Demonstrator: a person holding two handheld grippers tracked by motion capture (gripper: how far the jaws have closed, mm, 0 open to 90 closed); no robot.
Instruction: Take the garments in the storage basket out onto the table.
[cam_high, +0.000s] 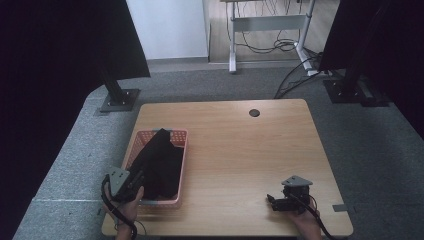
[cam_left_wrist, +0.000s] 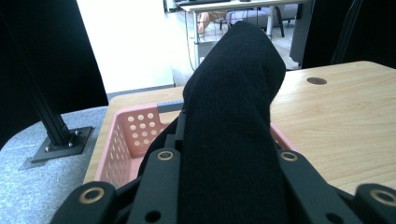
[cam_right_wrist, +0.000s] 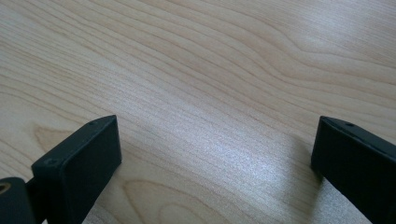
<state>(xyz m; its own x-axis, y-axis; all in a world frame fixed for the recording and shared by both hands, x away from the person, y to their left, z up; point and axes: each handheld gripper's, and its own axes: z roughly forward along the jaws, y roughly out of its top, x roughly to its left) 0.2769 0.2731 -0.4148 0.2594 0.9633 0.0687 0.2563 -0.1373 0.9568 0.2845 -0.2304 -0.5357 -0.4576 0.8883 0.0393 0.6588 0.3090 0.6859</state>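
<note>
1. Your left gripper (cam_high: 134, 181) is clamped on the black knitted cloth (cam_high: 159, 162), which stretches ahead of its jaws over the pink perforated plastic basket (cam_high: 178, 134).
2. Your right gripper (cam_high: 274, 201) rests wide open, nothing between its jaws, on the light wooden table (cam_high: 240, 150), well apart from the cloth.

Bare table (cam_high: 240, 150) right of the pink basket (cam_high: 184, 165) gives free passage.
</note>
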